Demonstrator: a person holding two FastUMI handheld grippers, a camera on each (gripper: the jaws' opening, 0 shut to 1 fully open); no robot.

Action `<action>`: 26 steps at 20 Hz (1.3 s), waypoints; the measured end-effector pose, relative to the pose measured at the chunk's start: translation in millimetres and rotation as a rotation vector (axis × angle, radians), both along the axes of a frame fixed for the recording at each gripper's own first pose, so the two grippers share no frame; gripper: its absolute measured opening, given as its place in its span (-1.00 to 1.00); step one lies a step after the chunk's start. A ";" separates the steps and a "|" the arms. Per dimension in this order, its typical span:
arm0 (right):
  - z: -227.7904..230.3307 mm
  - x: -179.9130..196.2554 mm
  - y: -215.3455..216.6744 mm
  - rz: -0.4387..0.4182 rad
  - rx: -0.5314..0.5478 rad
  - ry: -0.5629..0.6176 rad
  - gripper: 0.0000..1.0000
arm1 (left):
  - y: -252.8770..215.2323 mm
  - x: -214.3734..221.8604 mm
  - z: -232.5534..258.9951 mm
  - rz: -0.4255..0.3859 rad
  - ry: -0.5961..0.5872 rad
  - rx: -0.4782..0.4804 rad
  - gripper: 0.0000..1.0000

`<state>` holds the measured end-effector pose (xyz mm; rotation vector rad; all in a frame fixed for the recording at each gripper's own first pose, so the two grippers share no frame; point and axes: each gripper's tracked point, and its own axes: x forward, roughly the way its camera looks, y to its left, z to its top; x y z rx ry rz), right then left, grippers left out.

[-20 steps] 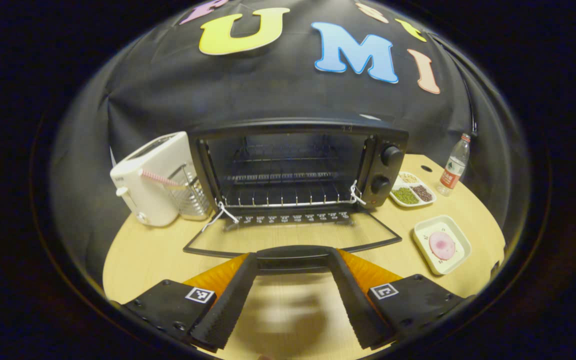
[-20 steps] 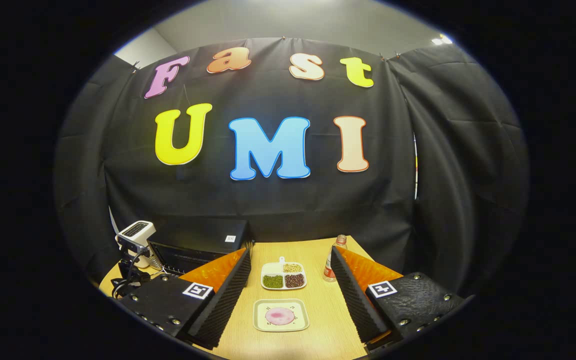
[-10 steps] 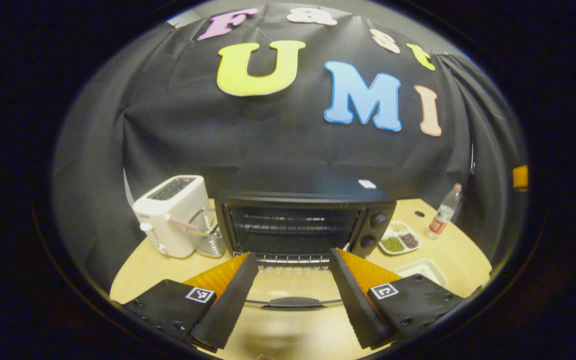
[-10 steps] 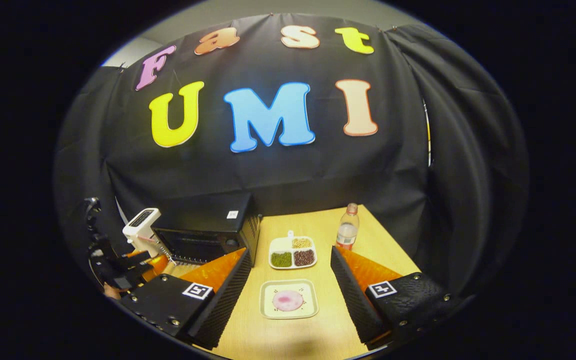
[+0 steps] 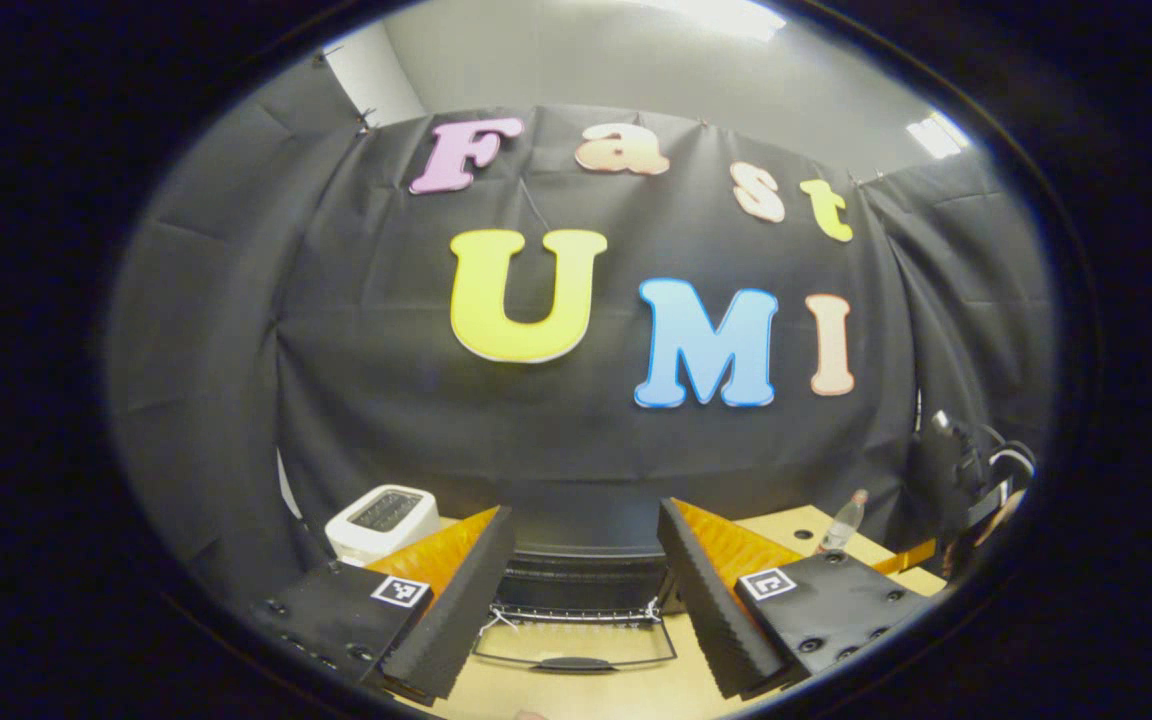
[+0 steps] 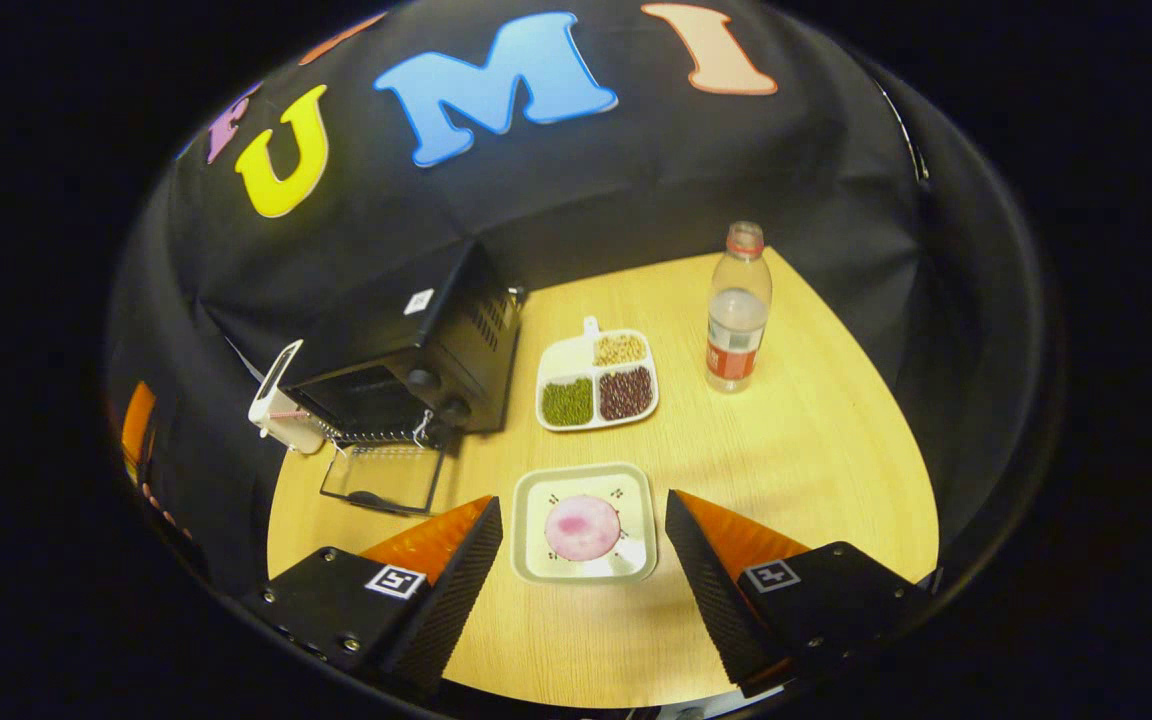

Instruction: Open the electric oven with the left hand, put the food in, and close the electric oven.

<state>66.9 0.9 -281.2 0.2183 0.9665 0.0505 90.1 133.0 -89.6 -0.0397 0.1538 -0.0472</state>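
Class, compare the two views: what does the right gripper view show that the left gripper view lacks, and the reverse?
Right gripper view: the pink food on its square plate, the divided dish of beans and the oven's two knobs. Left gripper view: the ceiling lights. Both: the black electric oven with its door down, the white toaster, the water bottle and the wooden table.

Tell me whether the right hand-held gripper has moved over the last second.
Yes. The right hand-held gripper has come forward and tipped down over the plate, which now sits between its fingers.
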 end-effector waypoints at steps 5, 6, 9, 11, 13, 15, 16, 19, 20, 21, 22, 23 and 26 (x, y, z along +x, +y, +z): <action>-57.4 5.5 -20.7 0.029 -0.035 0.165 0.99 | 22.9 -20.0 47.7 0.078 -0.101 -0.012 1.00; -67.1 5.3 -24.8 0.027 -0.040 0.198 0.99 | 25.8 -23.7 47.2 0.089 -0.103 -0.012 1.00; -98.3 13.5 -38.3 0.004 -0.070 0.300 1.00 | 34.9 -28.3 44.8 0.109 -0.089 -0.001 1.00; -116.4 17.9 -42.2 0.001 -0.098 0.353 1.00 | 38.1 -33.5 41.0 0.119 -0.066 0.008 1.00; -132.7 21.4 -44.7 0.018 -0.140 0.390 0.99 | 43.7 -40.6 37.1 0.133 -0.053 0.019 1.00; -145.7 21.9 -53.1 0.041 -0.201 0.431 0.99 | 49.6 -45.8 35.8 0.149 -0.043 0.024 1.00; -151.9 21.6 -56.4 0.046 -0.228 0.447 1.00 | 51.5 -47.9 36.1 0.157 -0.039 0.025 1.00; -163.2 21.6 -61.5 0.057 -0.269 0.471 1.00 | 59.7 -54.6 37.6 0.176 -0.034 0.024 1.00; -162.9 22.4 -57.4 0.053 -0.255 0.468 0.99 | 61.5 -56.6 36.3 0.181 -0.031 0.023 1.00; -162.7 23.2 -56.3 0.053 -0.256 0.467 0.97 | 62.6 -57.1 34.9 0.186 -0.027 0.020 1.00; -164.0 22.7 -56.5 0.058 -0.255 0.468 0.89 | 63.3 -56.6 33.9 0.187 -0.023 0.016 1.00; -162.8 23.2 -56.9 0.057 -0.258 0.468 0.85 | 61.9 -56.3 32.4 0.185 -0.016 0.008 1.00; -166.8 20.6 -47.9 0.094 -0.235 0.469 0.46 | 55.7 -55.0 27.1 0.175 -0.004 -0.006 0.92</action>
